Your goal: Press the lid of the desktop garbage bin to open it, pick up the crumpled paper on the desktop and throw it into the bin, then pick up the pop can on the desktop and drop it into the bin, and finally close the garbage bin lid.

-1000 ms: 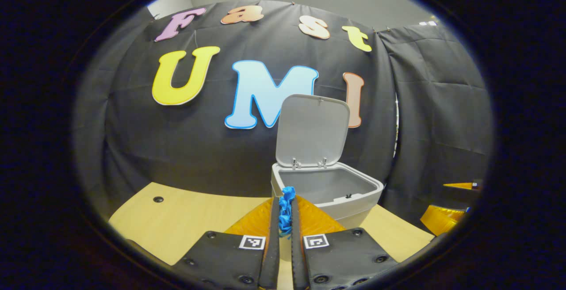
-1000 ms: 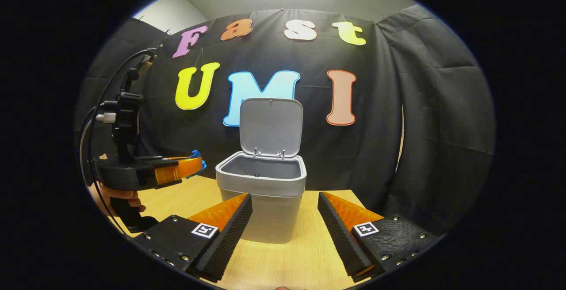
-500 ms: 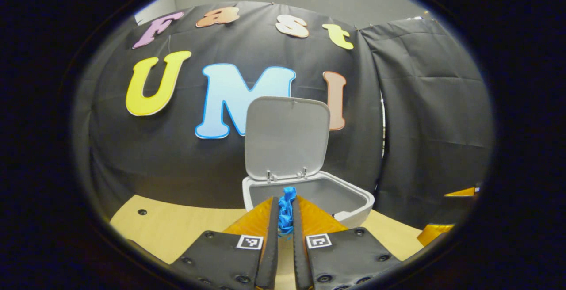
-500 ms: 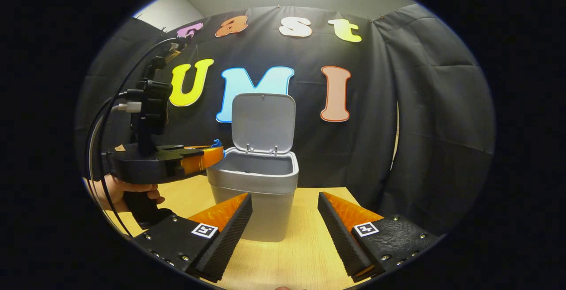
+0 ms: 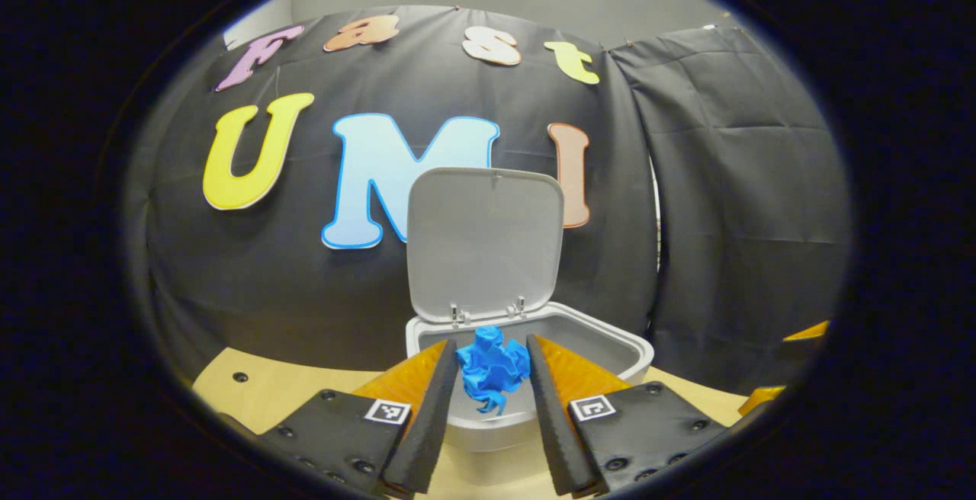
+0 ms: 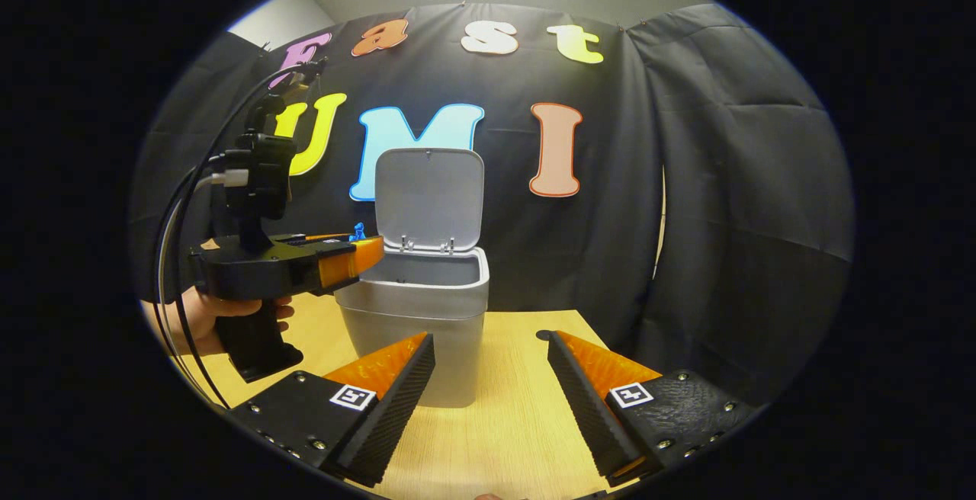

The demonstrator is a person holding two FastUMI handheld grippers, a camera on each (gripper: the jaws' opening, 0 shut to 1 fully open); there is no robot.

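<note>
Item 1: small grey plastic desktop bin (image 5: 526,378) with a square mouth, standing on the pale wood-grain surface (image 6: 503,424) close to the black cloth wall. Its flat grey hinged lid (image 5: 484,245) stood upright, fully raised, leaving the mouth uncovered.

Item 2: crumpled ball of bright blue paper (image 5: 493,368). In the left gripper view I saw it between the fingers of my left tool (image 5: 492,378), over the near part of the bin's mouth. The fingers stood spread with gaps beside the paper; I could not tell whether either pad touched it. In the right gripper view a small blue scrap (image 6: 357,232) showed above the left tool's (image 6: 366,252) tip, at the left edge of the bin (image 6: 415,309), beside the raised lid (image 6: 428,195).

Item 3: left tool, held by a hand (image 6: 194,321) around its dark grip, level with the bin's rim, cables trailing from the mount on top.

Item 4: right tool (image 6: 492,366), fingers wide apart and holding nothing, low over the surface in front of the bin and apart from it.
</note>
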